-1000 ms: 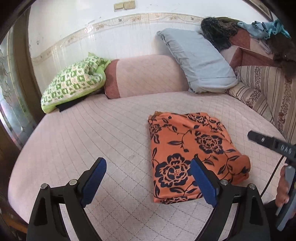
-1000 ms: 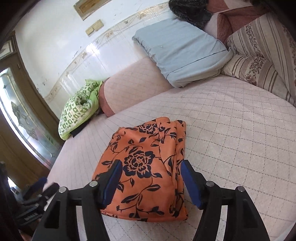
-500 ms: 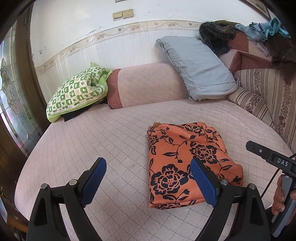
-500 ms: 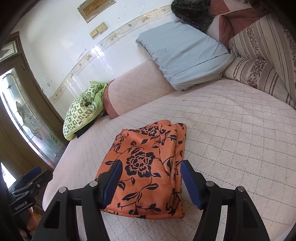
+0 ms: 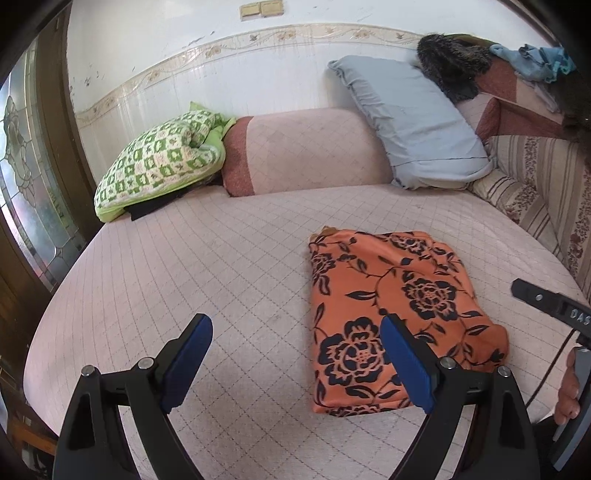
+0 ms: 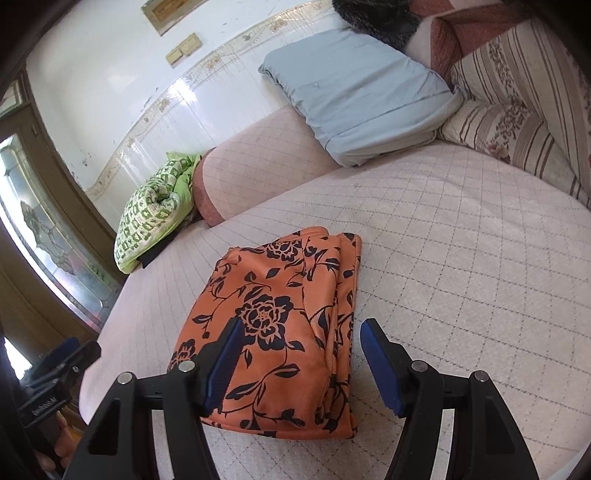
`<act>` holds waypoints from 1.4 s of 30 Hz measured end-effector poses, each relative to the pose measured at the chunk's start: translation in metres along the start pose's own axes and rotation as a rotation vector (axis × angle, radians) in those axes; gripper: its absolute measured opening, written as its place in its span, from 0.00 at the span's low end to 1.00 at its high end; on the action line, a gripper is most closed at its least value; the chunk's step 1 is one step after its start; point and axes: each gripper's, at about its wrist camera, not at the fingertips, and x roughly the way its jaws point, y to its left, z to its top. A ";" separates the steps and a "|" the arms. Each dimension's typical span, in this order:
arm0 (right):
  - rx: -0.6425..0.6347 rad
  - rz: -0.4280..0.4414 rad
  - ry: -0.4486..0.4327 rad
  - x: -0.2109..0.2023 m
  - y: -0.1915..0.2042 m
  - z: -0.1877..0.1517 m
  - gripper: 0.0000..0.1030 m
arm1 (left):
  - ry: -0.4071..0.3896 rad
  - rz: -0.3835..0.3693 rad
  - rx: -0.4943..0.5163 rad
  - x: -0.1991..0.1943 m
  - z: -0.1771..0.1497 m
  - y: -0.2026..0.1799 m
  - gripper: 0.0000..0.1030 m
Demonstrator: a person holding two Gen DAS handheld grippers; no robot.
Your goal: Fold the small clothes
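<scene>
Pink quilted bed (image 5: 184,258) is seen; folded orange floral garment (image 6: 280,325) lies lengthwise ahead of wide-open, empty right tool (image 6: 301,363); left tool (image 5: 295,362) likewise empty, offset left.

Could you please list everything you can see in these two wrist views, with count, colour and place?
folded garment: one, orange with dark flowers, lying flat on the bed near its front edge.
bed cover: one, pale pink quilted, under the garment.
bolster: one, pink with a darker end, at the wall.
green cushion: one, green and white checked, far left corner.
grey pillow: one, blue-grey, leaning at the far right.
striped cushions: beige with floral stripes, right side; count unclear.
clothes pile: dark furry and blue items, top right.
wall switches: two, cream, on the wall.
left gripper: open, empty, above the bed.
right gripper: open, empty, over the garment.
</scene>
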 end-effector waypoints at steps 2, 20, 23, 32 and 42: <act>0.016 -0.005 0.003 0.003 -0.003 0.001 0.67 | 0.010 0.008 -0.010 0.006 0.000 0.003 0.90; 0.066 -0.025 0.024 0.017 -0.016 0.006 0.67 | 0.111 0.025 -0.016 0.042 -0.001 0.015 0.90; 0.061 -0.033 0.019 0.014 -0.015 0.004 0.67 | 0.120 0.031 -0.023 0.041 -0.001 0.018 0.90; 0.087 -0.028 0.017 0.011 -0.018 0.004 0.67 | 0.135 0.035 -0.005 0.046 0.001 0.019 0.90; 0.104 -0.008 0.031 0.021 -0.016 0.006 0.67 | 0.138 0.008 -0.009 0.071 0.012 0.018 0.90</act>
